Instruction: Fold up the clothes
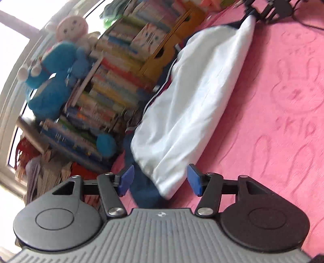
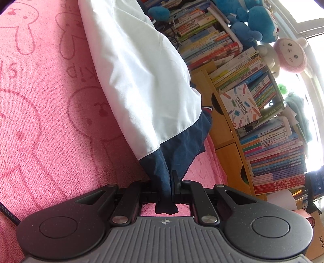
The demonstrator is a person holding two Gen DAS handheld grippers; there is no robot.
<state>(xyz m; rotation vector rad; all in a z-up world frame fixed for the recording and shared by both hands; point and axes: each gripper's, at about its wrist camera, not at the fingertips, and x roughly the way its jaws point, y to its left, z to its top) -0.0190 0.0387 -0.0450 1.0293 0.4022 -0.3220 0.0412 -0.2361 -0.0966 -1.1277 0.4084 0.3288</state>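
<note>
- Left wrist view: left gripper fingers spread wide, blue pads bare, nothing between them. The near end of the garment lies just ahead, between the pad lines; contact not clear.
- Garment: white smooth woven fabric, soft creases, stitched hem, navy panel underneath. Long tapering shape stretched across a pink blanket.
- Blanket: terry-like nap, darker pink rabbit outlines and lettering.
- Far end of the garment runs up to the right gripper, which is cut off by the top edge.
- Right wrist view: right gripper fingers closed tight on a bunched navy corner of the garment; a dark tuft pokes out behind the fingers.
- White panel meets navy at a stitched seam; small red-striped trim is partly tucked, hard to read.
- Behind the bed: bookshelf packed with books, blue plush toy and a pink-hooded one on top.
- Background in the left view is motion-blurred; window blown out.
- Garment type unclear.
</note>
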